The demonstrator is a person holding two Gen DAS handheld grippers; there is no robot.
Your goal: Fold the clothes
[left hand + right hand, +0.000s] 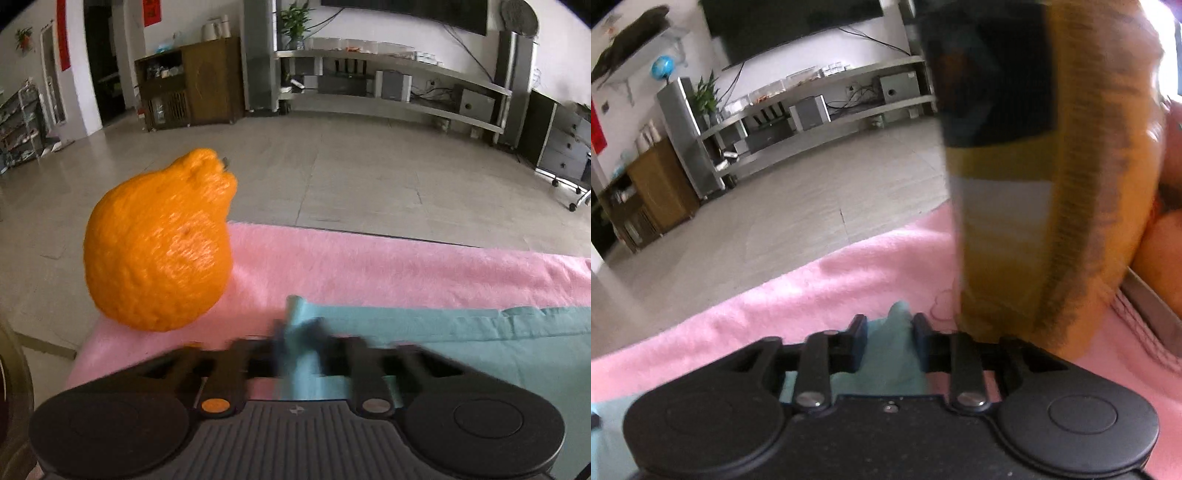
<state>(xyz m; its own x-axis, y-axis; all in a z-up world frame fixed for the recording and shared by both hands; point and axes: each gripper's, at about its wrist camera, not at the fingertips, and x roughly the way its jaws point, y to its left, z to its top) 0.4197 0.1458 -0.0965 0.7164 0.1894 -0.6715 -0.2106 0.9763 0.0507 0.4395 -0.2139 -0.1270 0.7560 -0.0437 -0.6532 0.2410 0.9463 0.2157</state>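
Observation:
A teal garment [461,343] lies spread on a pink fuzzy cloth [369,269] that covers the table. My left gripper [299,343] is shut on a raised corner of the teal garment, blurred by motion. In the right wrist view, my right gripper [890,332] is shut on another bunched corner of the teal garment [892,354], which pokes up between the two fingers. The rest of the garment is hidden under the gripper body there.
A bumpy orange citrus fruit [159,243] sits on the pink cloth just left of my left gripper. A tall yellow, black and white package [1041,177] stands close on the right of my right gripper, with orange fruit [1163,258] behind it. Beyond the table edge is tiled floor.

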